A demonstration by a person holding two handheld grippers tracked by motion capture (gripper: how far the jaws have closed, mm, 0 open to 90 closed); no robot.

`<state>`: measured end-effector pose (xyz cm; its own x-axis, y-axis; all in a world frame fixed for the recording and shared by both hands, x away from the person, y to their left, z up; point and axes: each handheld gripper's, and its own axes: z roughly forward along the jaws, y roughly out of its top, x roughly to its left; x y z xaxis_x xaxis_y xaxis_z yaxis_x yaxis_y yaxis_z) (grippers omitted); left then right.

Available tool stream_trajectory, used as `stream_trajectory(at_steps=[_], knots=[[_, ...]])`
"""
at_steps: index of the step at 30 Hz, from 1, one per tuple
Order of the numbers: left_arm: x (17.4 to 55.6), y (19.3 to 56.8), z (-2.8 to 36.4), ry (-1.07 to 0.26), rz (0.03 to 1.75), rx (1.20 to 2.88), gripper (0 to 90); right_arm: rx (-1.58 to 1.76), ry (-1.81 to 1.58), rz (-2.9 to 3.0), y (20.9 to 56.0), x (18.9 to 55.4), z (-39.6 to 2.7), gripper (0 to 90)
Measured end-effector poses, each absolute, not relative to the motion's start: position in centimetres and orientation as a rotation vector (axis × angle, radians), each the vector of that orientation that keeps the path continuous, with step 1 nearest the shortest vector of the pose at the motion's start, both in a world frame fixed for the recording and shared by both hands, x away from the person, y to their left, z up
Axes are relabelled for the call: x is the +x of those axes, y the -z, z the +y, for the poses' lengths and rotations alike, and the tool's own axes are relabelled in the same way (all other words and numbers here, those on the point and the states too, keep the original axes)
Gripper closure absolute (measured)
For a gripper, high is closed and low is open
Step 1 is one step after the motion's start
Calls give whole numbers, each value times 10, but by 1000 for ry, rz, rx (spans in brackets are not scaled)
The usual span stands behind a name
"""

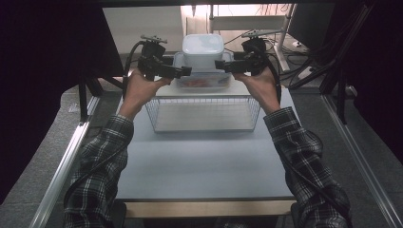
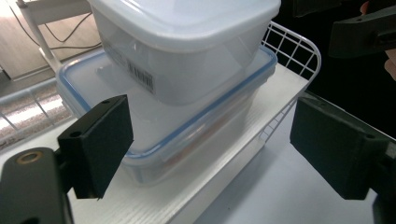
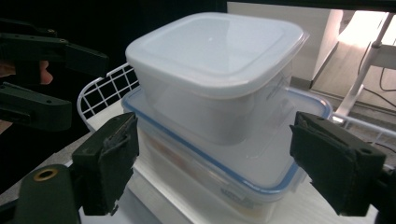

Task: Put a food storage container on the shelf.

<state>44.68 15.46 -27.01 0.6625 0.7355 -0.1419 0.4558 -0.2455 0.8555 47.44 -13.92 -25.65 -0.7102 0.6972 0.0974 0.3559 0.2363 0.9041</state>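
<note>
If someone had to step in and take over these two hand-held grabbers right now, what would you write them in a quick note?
Left gripper: open, nothing held, at the left side of the stack.
Right gripper: open, nothing held, at the right side.
The white tub sits on the blue-rimmed box, which rests on a white shelf above the wire basket.
Done: the stack stands by itself, both jaws off it.
Left: I cannot tell whether the stack is final; probably draw both hands back without nudging it.

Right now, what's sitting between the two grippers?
In the high view, two stacked plastic boxes: a white-lidded tub on a blue-rimmed box, with the left gripper and right gripper open at either side.
</note>
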Motion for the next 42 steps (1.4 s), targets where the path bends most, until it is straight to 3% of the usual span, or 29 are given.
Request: stream_trajectory(at_steps=[14,42], knots=[[427,291,158,-330,892,1919,57,940,-1428,2238,281,460,-156,67],[379,343,147,-336,770,2005,28,855,-1434,2326,316,418,-162,38]])
